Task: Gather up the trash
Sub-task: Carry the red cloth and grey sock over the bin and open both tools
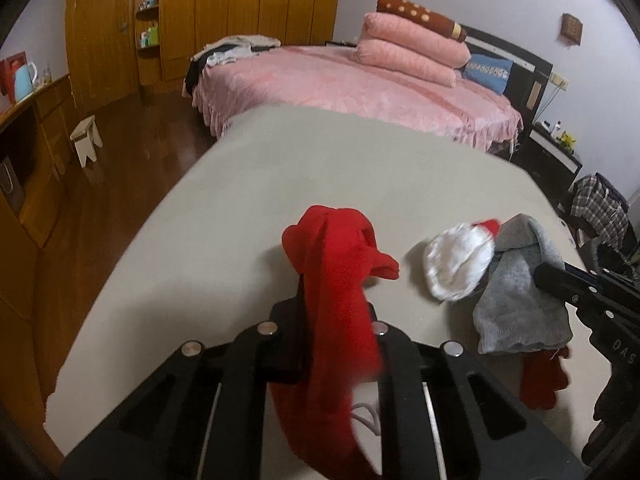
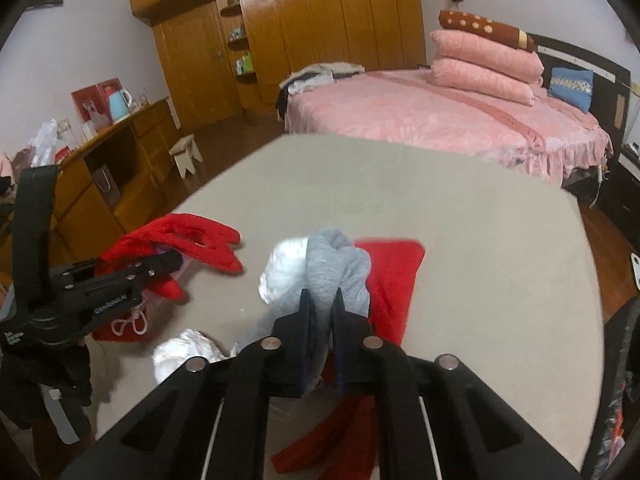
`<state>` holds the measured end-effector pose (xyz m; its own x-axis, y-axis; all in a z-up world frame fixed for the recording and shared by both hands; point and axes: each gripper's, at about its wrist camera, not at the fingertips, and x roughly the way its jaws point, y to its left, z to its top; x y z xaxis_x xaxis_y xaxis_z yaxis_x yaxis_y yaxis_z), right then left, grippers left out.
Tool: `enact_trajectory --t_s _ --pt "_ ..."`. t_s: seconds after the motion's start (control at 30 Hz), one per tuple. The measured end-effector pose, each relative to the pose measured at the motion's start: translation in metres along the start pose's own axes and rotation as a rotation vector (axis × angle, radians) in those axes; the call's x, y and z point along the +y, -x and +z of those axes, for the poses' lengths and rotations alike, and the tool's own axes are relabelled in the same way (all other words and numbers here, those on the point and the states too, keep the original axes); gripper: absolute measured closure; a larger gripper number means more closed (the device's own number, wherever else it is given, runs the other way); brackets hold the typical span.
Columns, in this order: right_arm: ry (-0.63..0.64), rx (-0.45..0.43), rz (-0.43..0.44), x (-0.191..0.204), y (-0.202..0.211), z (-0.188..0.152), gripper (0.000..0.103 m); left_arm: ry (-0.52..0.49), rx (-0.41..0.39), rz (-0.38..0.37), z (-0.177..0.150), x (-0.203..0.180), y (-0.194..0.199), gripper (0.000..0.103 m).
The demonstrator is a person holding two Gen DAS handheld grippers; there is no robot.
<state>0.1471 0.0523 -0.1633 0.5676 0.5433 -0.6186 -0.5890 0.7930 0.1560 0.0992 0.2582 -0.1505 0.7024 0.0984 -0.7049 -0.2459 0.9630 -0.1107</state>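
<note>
We see the left tongs [image 1: 338, 312] pinching a red cloth [image 1: 340, 264] above the beige table [image 1: 240, 208]. Right tongs [image 2: 322, 300] pinch a grey cloth [image 2: 336, 268], w/ a white wad [image 2: 284, 268] beside it. Writing on the tongs: only "DAS" legible.

Both cameras ride low and close over the flat beige-covered table [image 1: 280, 184], each looking forward along its own claw toward the pink-quilted bed [image 1: 340, 88] and the tall wooden wardrobe wall [image 2: 320, 20]. The left view sits left of the right one. They share the table, bed, wardrobe, and each catches the other's claw at its edge.
</note>
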Motion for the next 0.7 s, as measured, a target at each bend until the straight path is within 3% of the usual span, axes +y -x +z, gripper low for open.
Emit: enact_trajectory --t_s 0.33,0.7 --pt "-0.003 -0.105 -0.025 -0.01 0.045 0.024 0.093 -0.037 -0.097 -0.043 0.027 -0.041 0.042 0.091" --pt "-0.031 -0.196 -0.104 -0.041 0.092 0.042 0.093 -0.085 -0.145 -0.127 0.047 -0.088 0.066 0.091"
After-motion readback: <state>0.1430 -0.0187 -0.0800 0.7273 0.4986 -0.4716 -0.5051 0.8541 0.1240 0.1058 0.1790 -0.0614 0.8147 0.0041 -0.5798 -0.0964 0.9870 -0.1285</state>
